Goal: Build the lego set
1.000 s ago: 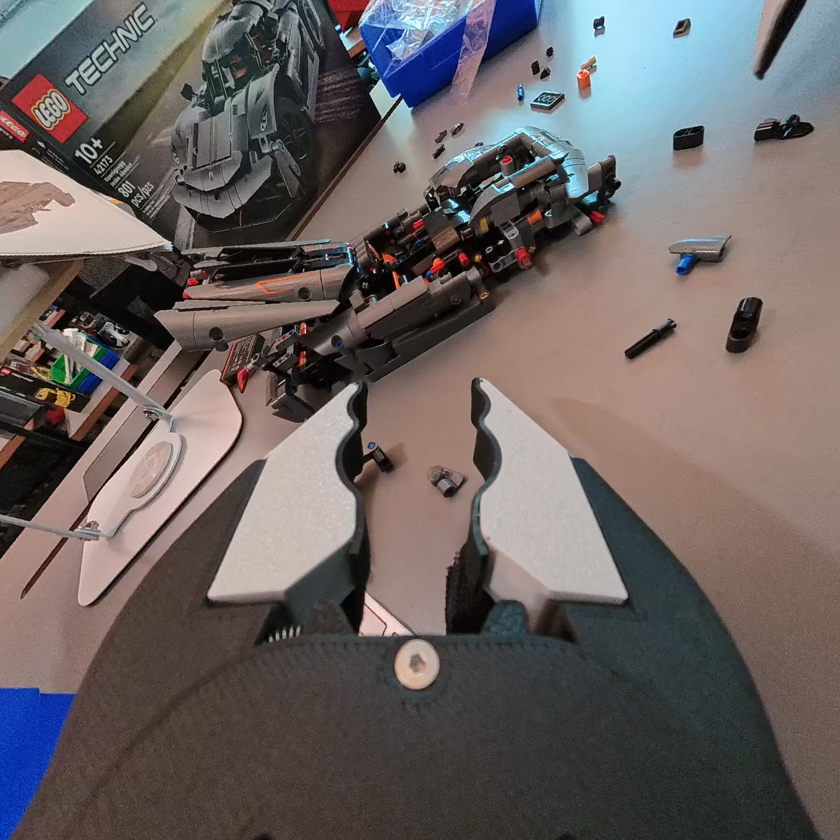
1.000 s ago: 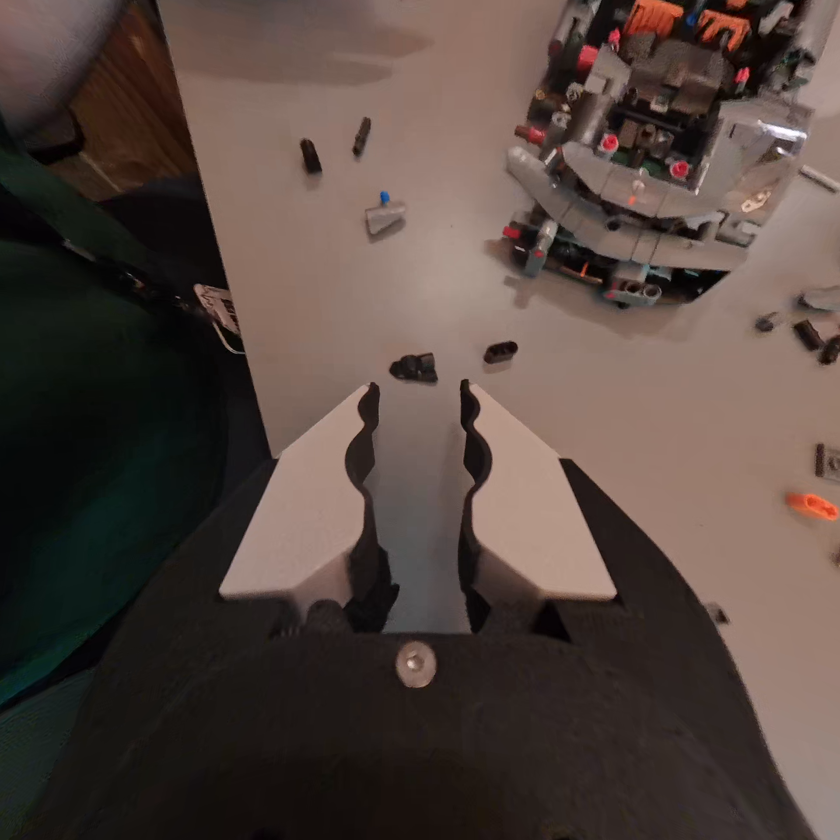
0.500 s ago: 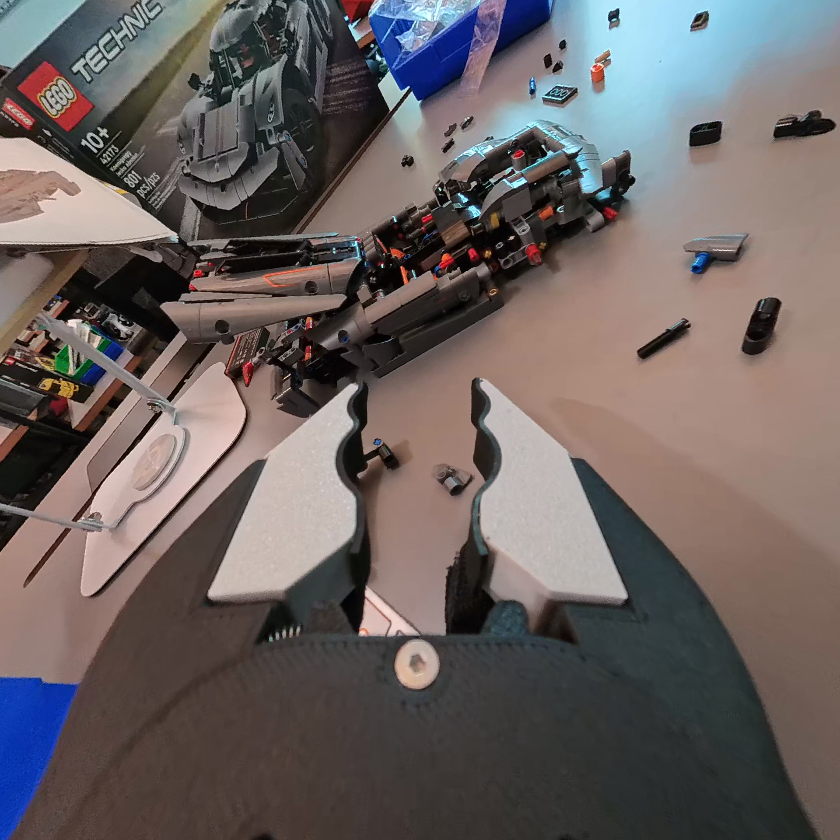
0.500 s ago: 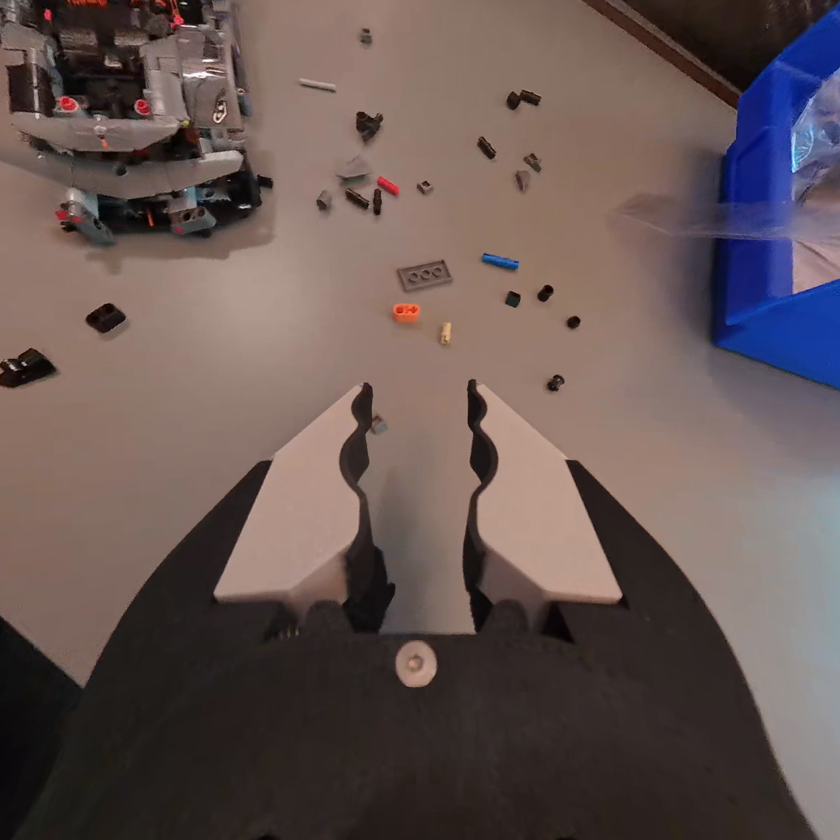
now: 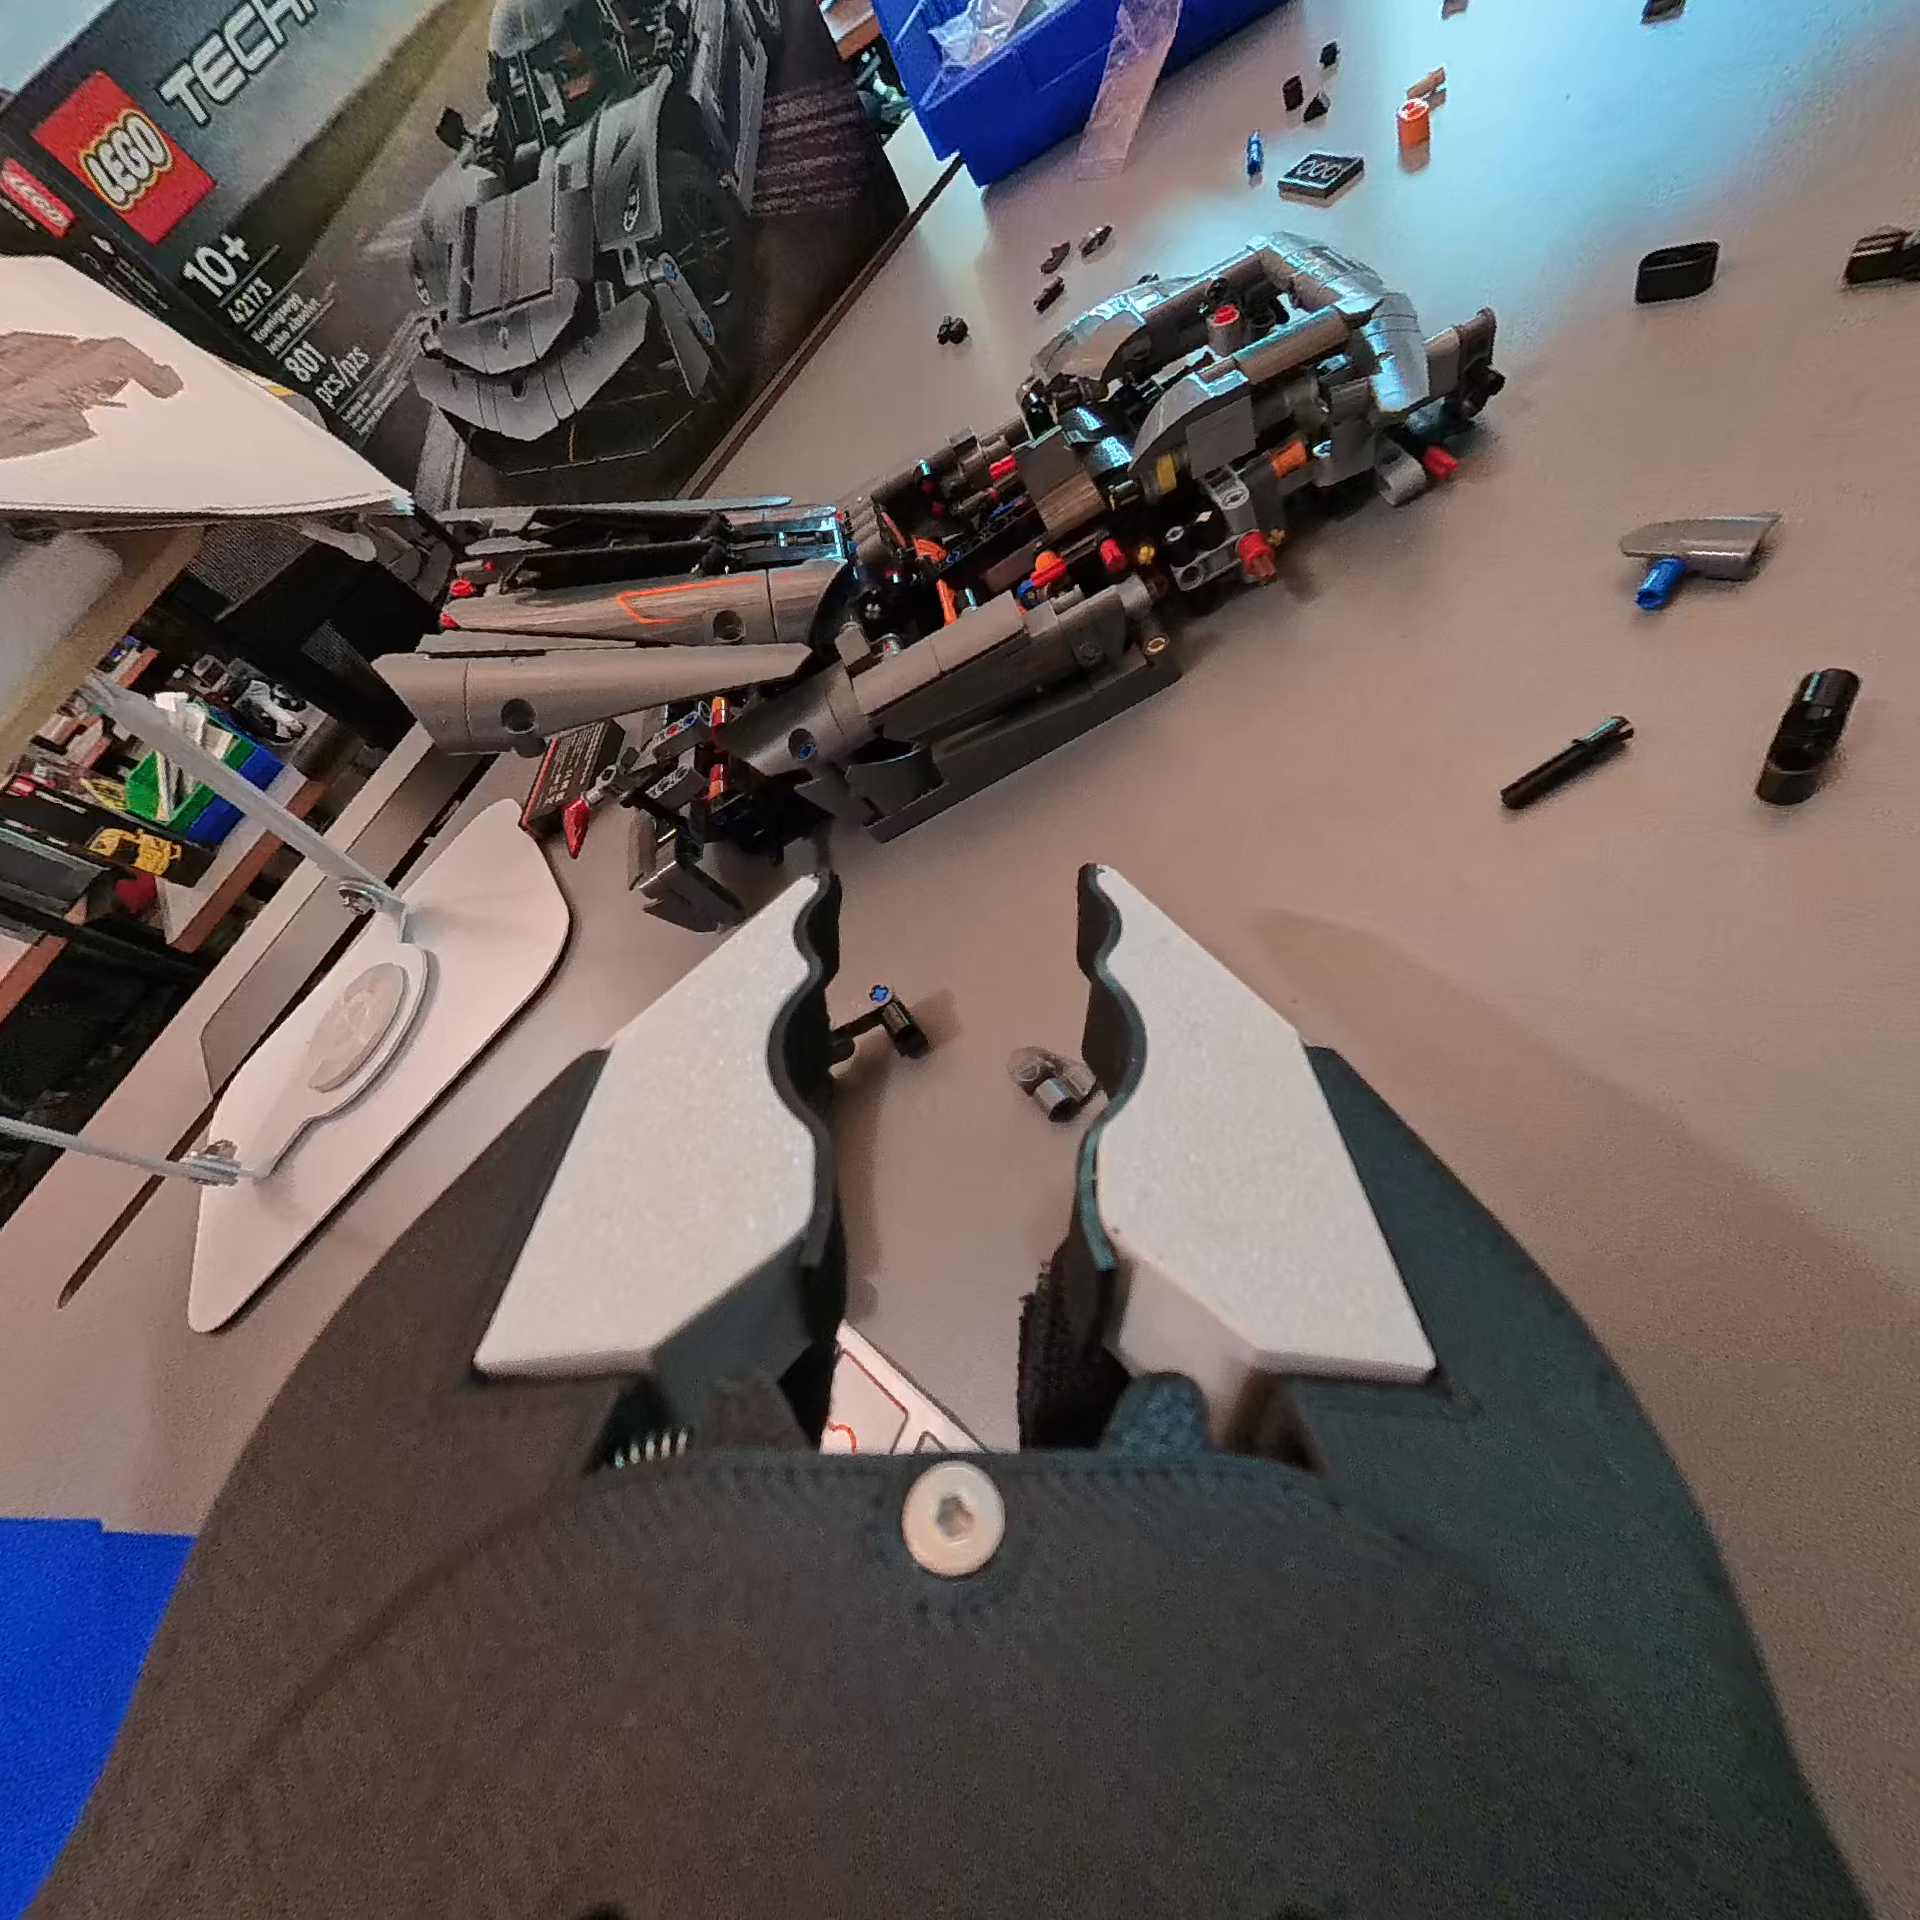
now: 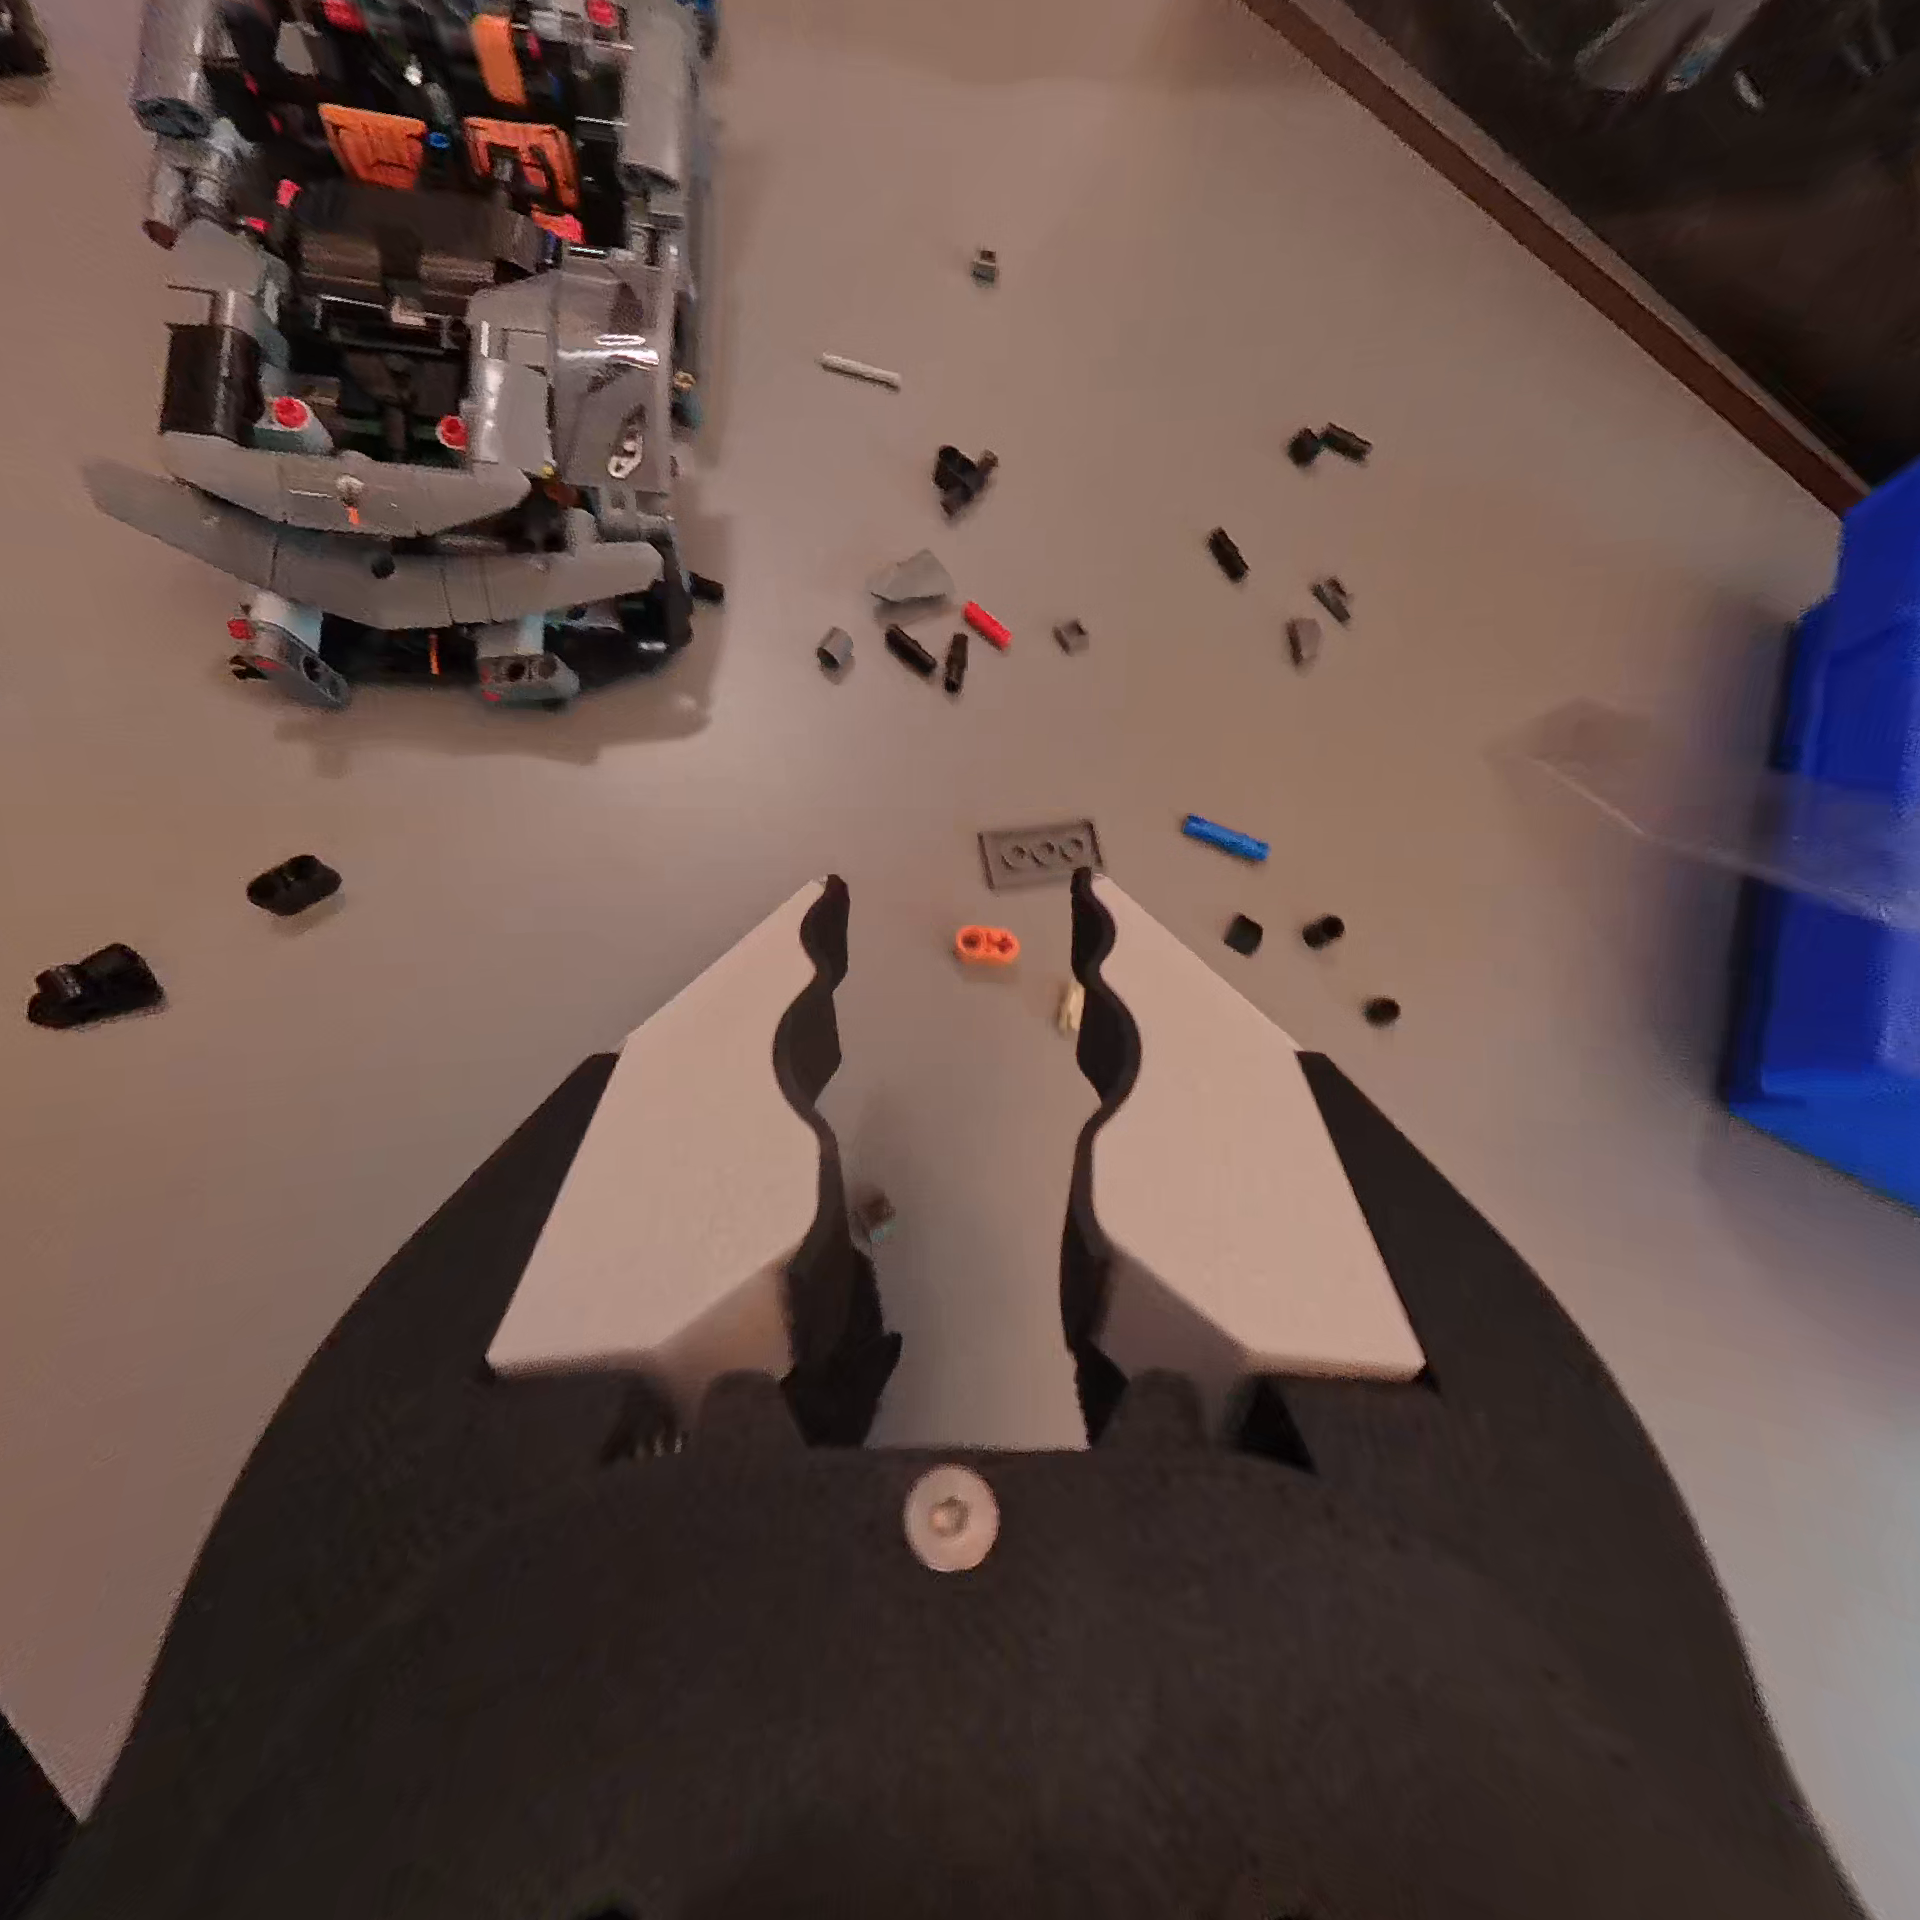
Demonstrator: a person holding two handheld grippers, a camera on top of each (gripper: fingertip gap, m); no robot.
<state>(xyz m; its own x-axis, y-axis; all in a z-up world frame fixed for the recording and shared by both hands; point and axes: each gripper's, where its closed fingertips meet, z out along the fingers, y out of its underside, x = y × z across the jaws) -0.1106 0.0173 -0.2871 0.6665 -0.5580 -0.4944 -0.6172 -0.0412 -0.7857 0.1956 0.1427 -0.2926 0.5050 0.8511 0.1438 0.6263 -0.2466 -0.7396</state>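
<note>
Left tongs [image 5: 956, 883]: apart, empty, above the desk [image 5: 1455, 1039].
Right tongs [image 6: 956, 883]: apart, empty, over an orange piece [image 6: 986, 943].
Car model [image 5: 935, 582]: on the desk.

You face grey tabletop [image 5: 1558, 1039] with dark wood edge [image 6: 1558, 229]; cluttered shelves [image 5: 125, 790] beyond left side; cool bluish light at far end.

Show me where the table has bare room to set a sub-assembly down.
Best patch: bare table below the car model, between the black connectors and the right tool. Also open: the stretch right of the left tool, below the black axle. Crowded: the loose parts around the grey plate, toward the blue bin.
</note>
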